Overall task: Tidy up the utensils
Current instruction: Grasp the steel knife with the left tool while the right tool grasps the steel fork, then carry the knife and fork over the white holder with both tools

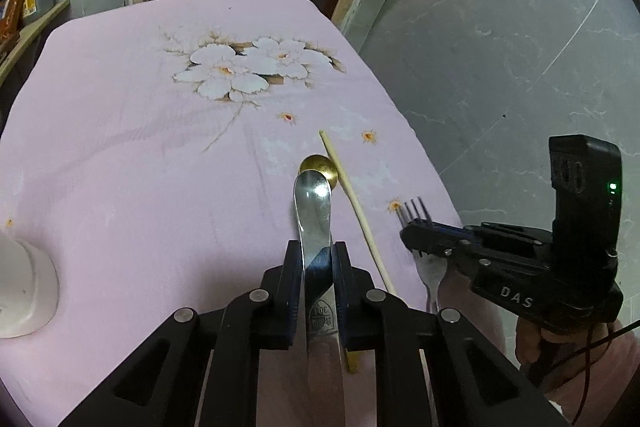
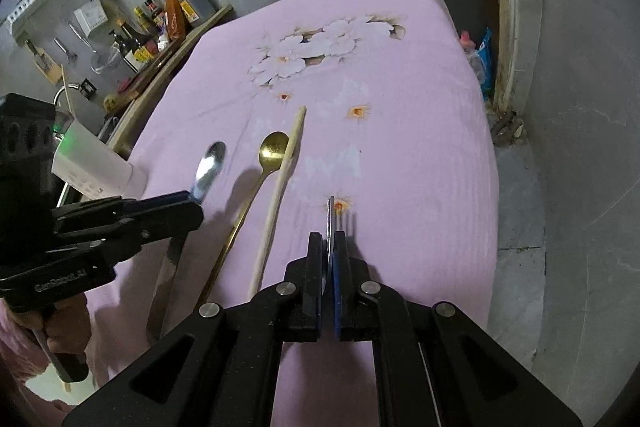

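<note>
left gripper (image 1: pixel 316 259) clamps the steel spoon (image 1: pixel 314 203), right gripper (image 2: pixel 330 251) pinches the fork (image 1: pixel 420 215) (edge-on), so lower both level near the table's right edge.

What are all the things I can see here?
silver spoon: one, shiny silver, held up in the left gripper
fork: one, silver, held in the right gripper
gold spoon: one, gold, lying on the cloth
chopstick: one, pale wood, lying beside the gold spoon
holder: one, white, at the cloth's left edge
cloth: one, pink with white flowers, covering the table
bottles: several, dark, on a side shelf
left gripper: one, black, shut
right gripper: one, black, shut
</note>
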A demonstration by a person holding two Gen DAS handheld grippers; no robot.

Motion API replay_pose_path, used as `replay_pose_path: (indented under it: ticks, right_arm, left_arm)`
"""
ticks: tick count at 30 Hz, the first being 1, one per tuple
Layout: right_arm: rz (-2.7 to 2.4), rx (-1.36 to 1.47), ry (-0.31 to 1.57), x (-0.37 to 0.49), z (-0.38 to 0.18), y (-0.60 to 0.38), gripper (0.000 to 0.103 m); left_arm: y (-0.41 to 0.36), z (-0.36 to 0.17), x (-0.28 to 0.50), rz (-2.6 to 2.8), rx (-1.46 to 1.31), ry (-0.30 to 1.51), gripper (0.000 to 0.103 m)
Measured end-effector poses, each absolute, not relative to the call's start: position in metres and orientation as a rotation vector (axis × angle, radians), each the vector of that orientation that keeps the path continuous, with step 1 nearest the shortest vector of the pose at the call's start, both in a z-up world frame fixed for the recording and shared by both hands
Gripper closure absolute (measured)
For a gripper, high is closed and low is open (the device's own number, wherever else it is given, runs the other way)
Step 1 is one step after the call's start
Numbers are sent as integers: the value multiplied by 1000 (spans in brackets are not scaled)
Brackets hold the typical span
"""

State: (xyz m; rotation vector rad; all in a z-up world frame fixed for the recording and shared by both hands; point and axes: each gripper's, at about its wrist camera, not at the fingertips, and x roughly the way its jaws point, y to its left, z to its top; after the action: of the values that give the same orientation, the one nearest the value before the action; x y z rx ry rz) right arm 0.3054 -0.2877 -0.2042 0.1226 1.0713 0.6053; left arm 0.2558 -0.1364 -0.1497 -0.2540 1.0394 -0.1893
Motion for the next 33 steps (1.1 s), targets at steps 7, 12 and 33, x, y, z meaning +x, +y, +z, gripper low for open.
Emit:
replay_pose_path:
  ticks: [7, 12, 33]
  right_arm:
    - [576, 162, 1077, 301, -199, -292, 100]
    - [569, 164, 1074, 296, -199, -292, 100]
    - [504, 179, 820, 242, -137, -289, 101]
  left_arm:
    - [-121, -126, 241, -236, -287, 988, 88]
    - [-116, -110, 228, -254, -283, 949, 88]
    - [-90, -74, 180, -257, -295, 729, 88]
